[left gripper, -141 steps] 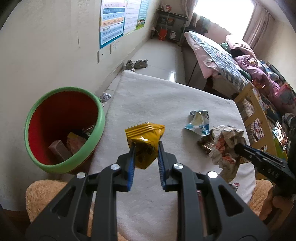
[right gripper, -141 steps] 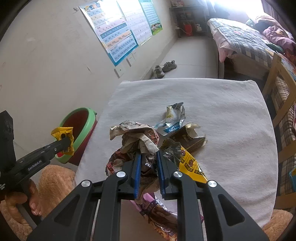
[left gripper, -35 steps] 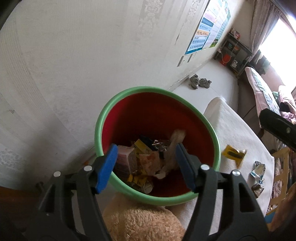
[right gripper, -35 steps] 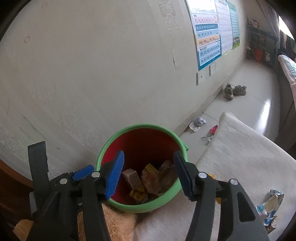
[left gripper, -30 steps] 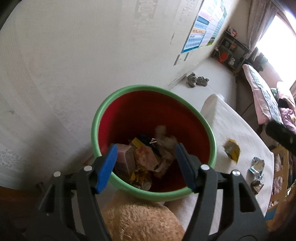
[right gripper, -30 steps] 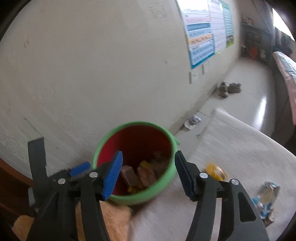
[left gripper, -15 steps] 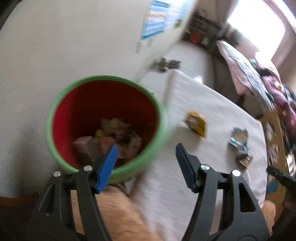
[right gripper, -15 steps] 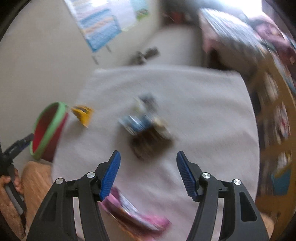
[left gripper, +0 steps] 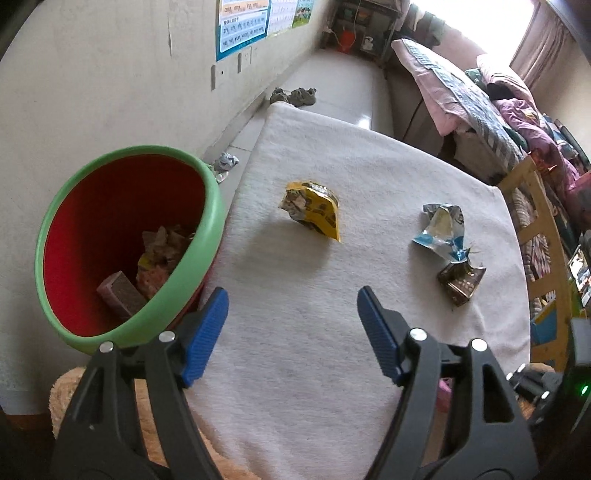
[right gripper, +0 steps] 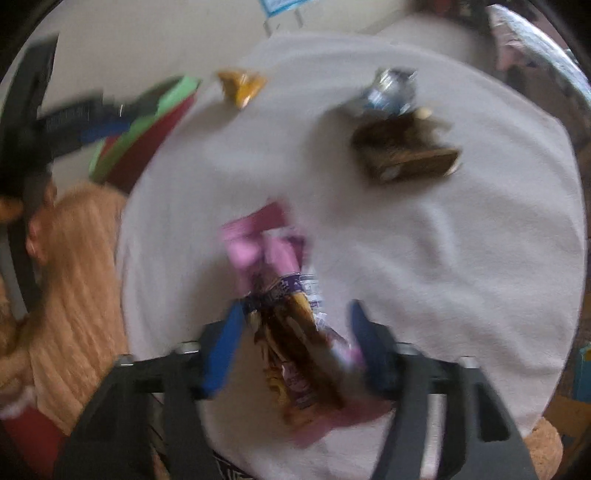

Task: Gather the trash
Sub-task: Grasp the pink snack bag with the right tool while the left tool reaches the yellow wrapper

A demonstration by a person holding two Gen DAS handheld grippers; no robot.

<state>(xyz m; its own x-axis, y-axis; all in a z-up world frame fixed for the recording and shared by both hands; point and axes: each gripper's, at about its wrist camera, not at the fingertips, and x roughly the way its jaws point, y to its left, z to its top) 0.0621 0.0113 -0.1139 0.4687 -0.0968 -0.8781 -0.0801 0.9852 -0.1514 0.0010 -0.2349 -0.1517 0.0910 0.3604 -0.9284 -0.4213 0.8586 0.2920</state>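
**Both grippers released over the table, trash still on the cloth**

Left gripper (left gripper: 291,306) jaws spread wide, nothing between them, hovering above the near edge of the white table cloth (left gripper: 295,369), just right of the bin. Right gripper (right gripper: 295,325) also spread, its blue pads on either side of a pink-purple snack wrapper (right gripper: 291,332) lying on the cloth; frame is motion-blurred, contact with the pads cannot be told. Red bin with green rim (left gripper: 207,206) stands at the table's left edge and holds crumpled wrappers and a brownish block. On the cloth: yellow wrapper (left gripper: 314,214) nearest the bin, silver-blue wrapper (left gripper: 439,229) further right, brown wrapper (left gripper: 461,284) just beside it. Bed (left gripper: 461,92) in the background at right; wall poster (left gripper: 243,22) up top.
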